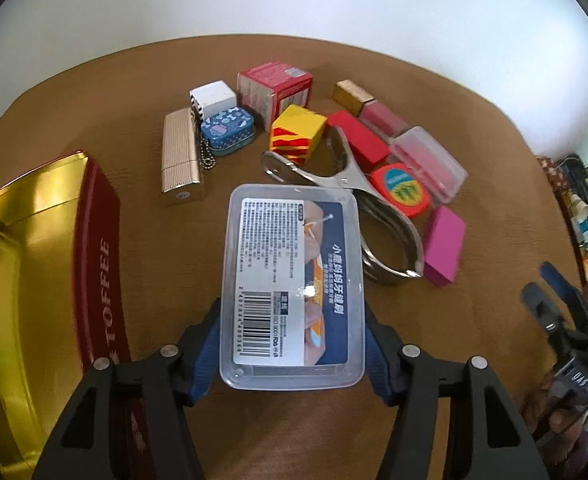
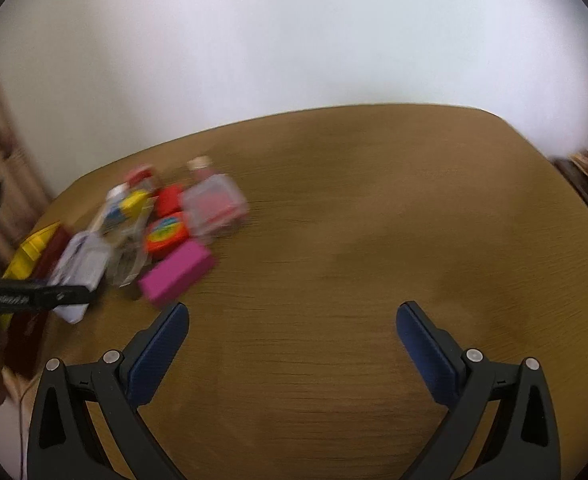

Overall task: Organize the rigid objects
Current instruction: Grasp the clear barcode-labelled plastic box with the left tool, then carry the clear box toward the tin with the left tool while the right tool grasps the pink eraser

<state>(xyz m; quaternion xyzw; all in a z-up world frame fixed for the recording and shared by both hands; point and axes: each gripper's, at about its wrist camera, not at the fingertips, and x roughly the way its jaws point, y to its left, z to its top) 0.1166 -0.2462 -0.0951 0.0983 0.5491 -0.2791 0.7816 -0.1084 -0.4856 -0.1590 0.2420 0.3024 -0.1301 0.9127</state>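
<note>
My left gripper (image 1: 292,320) is shut on a clear plastic box with a printed label (image 1: 292,280), its blue pads on the box's two long sides, above the brown table (image 1: 474,320). An open red and gold toffee tin (image 1: 34,280) stands to the left. Beyond lie a gold lighter (image 1: 182,156), a blue tin (image 1: 228,130), a yellow and red block (image 1: 296,134), a metal punch (image 1: 358,204), a round tape measure (image 1: 402,190) and a pink block (image 1: 444,246). My right gripper (image 2: 292,320) is open and empty over bare table; the blurred pile, with its pink block (image 2: 178,272), is to its left.
More small boxes sit at the back: a white cube (image 1: 213,98), a red carton (image 1: 274,86), a red block (image 1: 360,140), a clear case (image 1: 430,162), a gold-capped bottle (image 1: 368,108). The right gripper shows at the right edge of the left wrist view (image 1: 554,320). A white wall is behind the table.
</note>
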